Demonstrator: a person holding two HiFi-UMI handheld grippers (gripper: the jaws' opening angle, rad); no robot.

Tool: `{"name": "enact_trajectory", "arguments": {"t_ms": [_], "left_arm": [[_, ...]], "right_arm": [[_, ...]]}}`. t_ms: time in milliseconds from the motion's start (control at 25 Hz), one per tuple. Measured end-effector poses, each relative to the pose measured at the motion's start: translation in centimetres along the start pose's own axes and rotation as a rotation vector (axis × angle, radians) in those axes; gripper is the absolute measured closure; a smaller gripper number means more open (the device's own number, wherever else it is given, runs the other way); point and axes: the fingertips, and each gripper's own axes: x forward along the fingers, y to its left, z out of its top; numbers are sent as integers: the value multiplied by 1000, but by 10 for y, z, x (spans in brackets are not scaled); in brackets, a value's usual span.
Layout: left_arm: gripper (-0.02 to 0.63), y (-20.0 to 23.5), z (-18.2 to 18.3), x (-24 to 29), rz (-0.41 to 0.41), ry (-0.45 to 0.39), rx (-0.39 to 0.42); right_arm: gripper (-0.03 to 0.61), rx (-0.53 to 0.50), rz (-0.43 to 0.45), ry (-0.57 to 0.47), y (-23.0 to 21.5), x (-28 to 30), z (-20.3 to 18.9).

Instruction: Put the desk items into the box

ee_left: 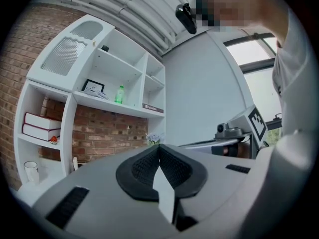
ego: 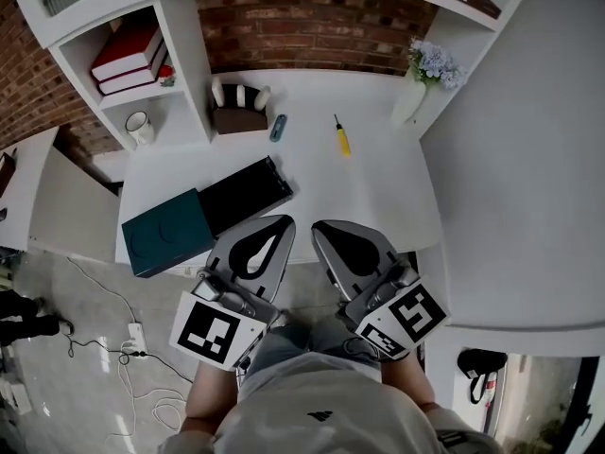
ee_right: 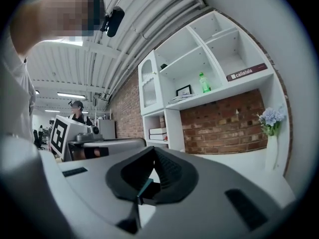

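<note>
On the white desk (ego: 369,197) a teal box (ego: 168,233) lies at the front left, with a black tray (ego: 244,193) against its right end. Further back lie a yellow pen-like tool (ego: 342,139) and a small blue item (ego: 278,128), beside a brown holder (ego: 236,112) with white pieces in it. My left gripper (ego: 286,221) (ee_left: 159,146) is shut and empty over the front edge, just right of the tray. My right gripper (ego: 317,227) (ee_right: 153,148) is level beside it, also shut with nothing in it.
White shelving rises behind and left of the desk, with books (ego: 132,57) and a mug (ego: 140,126) in its cubbies. A vase of flowers (ego: 425,74) stands at the back right corner. A white wall panel borders the desk's right side. Cables lie on the floor at the left.
</note>
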Motion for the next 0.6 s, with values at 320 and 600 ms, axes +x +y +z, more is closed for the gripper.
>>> {"name": "enact_trajectory", "arguments": {"t_ms": [320,600], "left_arm": [[601,15,-3,16,-26,-5,-15],[601,34,-3,31,12,-5,-3]], "right_arm": [[568,15,-32,29,-17,11,-6],[568,10,9,20,-32,33,-3]]}}
